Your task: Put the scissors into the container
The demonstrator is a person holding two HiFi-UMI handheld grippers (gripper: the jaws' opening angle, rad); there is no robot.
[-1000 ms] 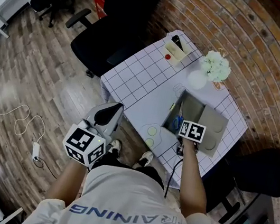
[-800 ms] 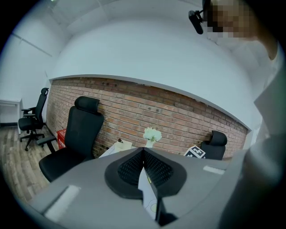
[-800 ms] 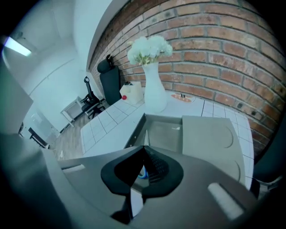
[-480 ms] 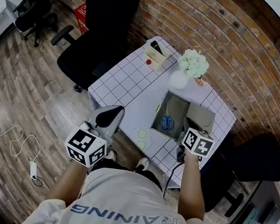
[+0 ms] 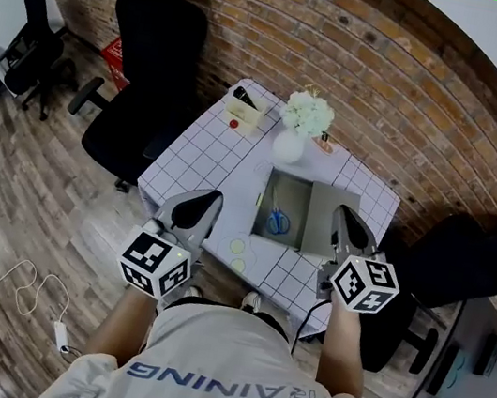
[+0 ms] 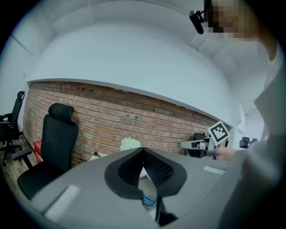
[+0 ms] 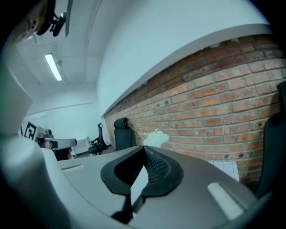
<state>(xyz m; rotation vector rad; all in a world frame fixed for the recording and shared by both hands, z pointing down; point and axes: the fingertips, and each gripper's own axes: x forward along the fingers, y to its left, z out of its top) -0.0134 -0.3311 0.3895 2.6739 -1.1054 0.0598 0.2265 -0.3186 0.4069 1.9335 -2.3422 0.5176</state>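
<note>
Blue-handled scissors (image 5: 275,221) lie flat on the floor of the open grey container (image 5: 293,192), toward its left wall as seen from the head view, and nothing grips them. The container stands on the table (image 5: 202,149), which is covered by a white cloth ruled in a dark grid; the container's flap (image 5: 332,220) is folded out to the right. Behind the container, a white vase of pale flowers (image 5: 302,122) stands close to the brick wall (image 5: 365,80). A small tray (image 5: 245,109) sits at the far left corner of the table, and a black office chair (image 5: 141,79) stands to the table's left. The left tongs (image 5: 207,197) are held at the table's near left edge and are pressed together with nothing between them. The right tongs (image 5: 342,212) are held over the right side of the flap, also pressed together and empty. Neither pair touches the container or the scissors.
</note>
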